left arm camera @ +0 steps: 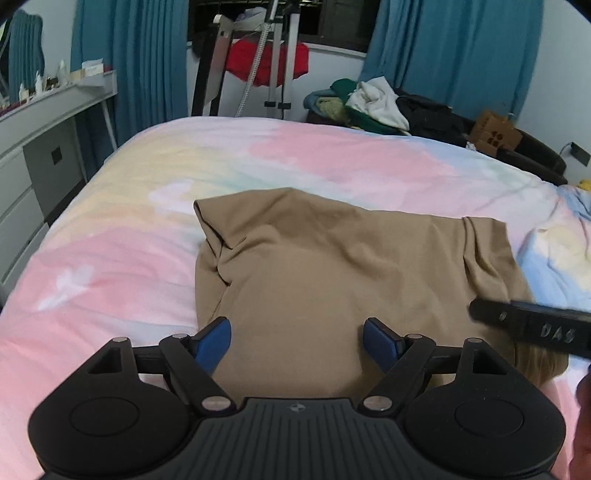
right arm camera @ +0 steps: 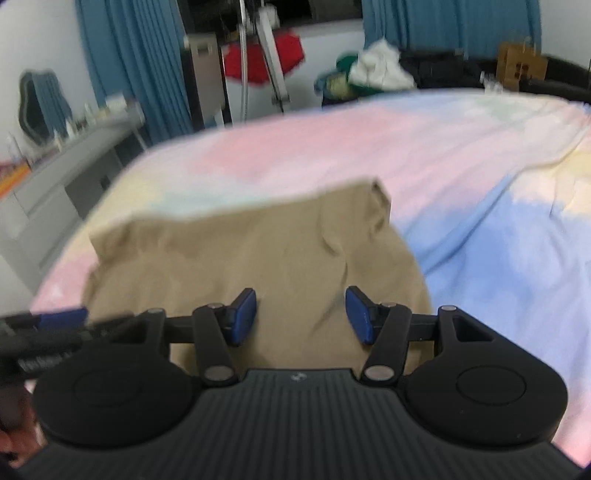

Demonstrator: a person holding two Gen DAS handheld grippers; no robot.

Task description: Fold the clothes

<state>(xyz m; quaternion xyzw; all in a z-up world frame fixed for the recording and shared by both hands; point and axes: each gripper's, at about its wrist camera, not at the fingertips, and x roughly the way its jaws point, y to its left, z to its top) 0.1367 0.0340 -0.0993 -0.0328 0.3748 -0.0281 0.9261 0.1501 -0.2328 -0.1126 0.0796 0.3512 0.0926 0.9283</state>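
Bed (left arm camera: 147,229) under a pastel tie-dye cover fills my lower view. At 12 o'clock: dark window (left arm camera: 280,18), teal curtains (left arm camera: 129,59) either side, pale wall below. Metal stand (left arm camera: 277,66) with red cloth (left arm camera: 266,61) behind it. At 10 o'clock: grey dresser (left arm camera: 40,122) lined with small bottles. At 1 o'clock: heaped laundry (left arm camera: 369,99); cardboard box (left arm camera: 495,133) at 2.

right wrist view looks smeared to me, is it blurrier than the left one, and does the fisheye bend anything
Yes: the right wrist view is motion-blurred, the tan garment and the curtains have soft edges, while the right gripper itself stays sharp. The left wrist view is crisp, with clear folds in the garment. Both views bow the bed edge and curtains outward; lighting is even and glare-free.
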